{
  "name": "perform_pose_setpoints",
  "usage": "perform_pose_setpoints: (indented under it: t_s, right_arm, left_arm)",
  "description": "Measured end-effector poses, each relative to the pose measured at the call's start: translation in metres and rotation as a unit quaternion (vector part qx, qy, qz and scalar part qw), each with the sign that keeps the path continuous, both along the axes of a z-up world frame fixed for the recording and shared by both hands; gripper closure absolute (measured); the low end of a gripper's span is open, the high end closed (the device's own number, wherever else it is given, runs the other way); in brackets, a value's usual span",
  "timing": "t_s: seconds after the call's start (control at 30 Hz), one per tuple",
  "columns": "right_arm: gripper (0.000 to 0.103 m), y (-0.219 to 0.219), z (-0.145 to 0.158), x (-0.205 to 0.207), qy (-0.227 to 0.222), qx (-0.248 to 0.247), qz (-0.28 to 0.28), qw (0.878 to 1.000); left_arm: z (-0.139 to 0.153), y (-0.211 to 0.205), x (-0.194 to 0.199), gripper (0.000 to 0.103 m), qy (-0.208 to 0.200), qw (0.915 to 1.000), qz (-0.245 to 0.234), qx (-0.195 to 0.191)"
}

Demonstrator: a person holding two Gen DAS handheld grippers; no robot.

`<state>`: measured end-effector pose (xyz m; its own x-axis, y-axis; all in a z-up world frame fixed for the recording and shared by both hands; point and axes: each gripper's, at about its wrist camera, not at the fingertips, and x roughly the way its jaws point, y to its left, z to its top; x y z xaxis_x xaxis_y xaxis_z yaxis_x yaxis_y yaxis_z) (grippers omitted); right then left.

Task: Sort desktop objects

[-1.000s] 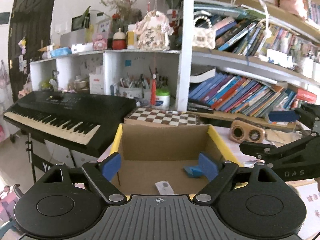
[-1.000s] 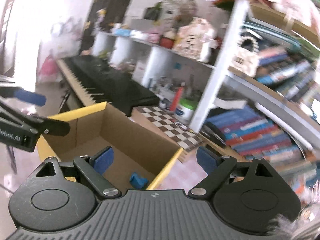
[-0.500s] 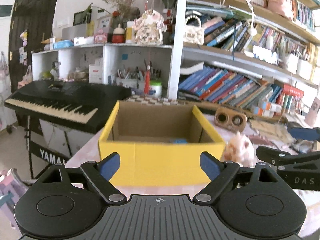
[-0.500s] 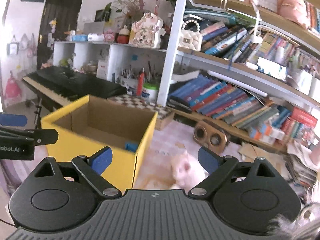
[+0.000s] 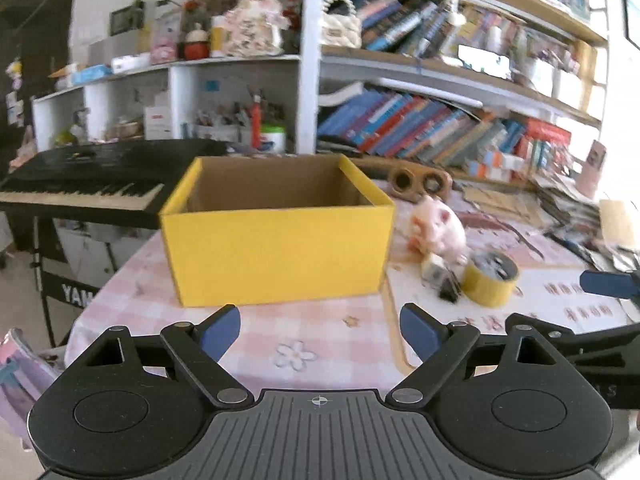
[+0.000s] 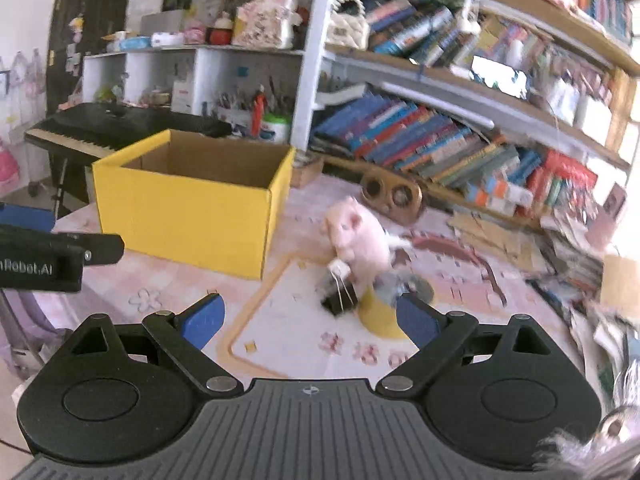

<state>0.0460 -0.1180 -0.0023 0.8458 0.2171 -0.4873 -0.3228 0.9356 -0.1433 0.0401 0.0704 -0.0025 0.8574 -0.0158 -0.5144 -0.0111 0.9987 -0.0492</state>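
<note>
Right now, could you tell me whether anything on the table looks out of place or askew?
Nothing looks spilled or damaged. The pink plush toy, a black binder clip and the yellow tape roll sit bunched together beside the yellow box, unsorted.

An open yellow box (image 5: pixel 276 254) stands upright on the table. At its 3 o'clock cluster a pink plush (image 6: pixel 360 240), a yellow tape roll (image 5: pixel 489 278), a black clip (image 6: pixel 340 298) and a small white cube (image 5: pixel 434 270).
</note>
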Motion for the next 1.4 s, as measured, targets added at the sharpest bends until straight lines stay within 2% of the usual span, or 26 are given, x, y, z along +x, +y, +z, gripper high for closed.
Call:
perform_pose_setpoints:
  t_s: [0.23,0.53,0.7,1.1,1.4]
  right_arm:
    - [0.01,-0.023,-0.013,-0.001,0.051,0.012,-0.045,0.998]
    - [0.01,-0.061,-0.023,0.008,0.072,0.015,-0.089,0.993]
    - [0.01,-0.084,-0.025,0.025,0.081,0.025,-0.092,0.992]
    - [0.01,-0.132,-0.03,0.088,0.107,0.049,-0.064,0.991]
    - [0.01,-0.149,-0.041,0.131,0.137,0.048,-0.026,0.989]
  left_arm:
    - [-0.009,-0.024,0.007,0.014,0.02,0.9985,-0.051,-0.001]
    - [-0.016,-0.064,0.03,0.014,0.039,0.995,-0.091,0.004]
    - [-0.015,-0.09,0.046,0.013,0.042,0.9938,-0.101,0.018]
    - [-0.017,-0.129,0.089,0.014,0.066,0.9956,-0.06,0.027]
    - [-0.018,-0.15,0.11,0.013,0.084,0.9955,-0.024,0.037]
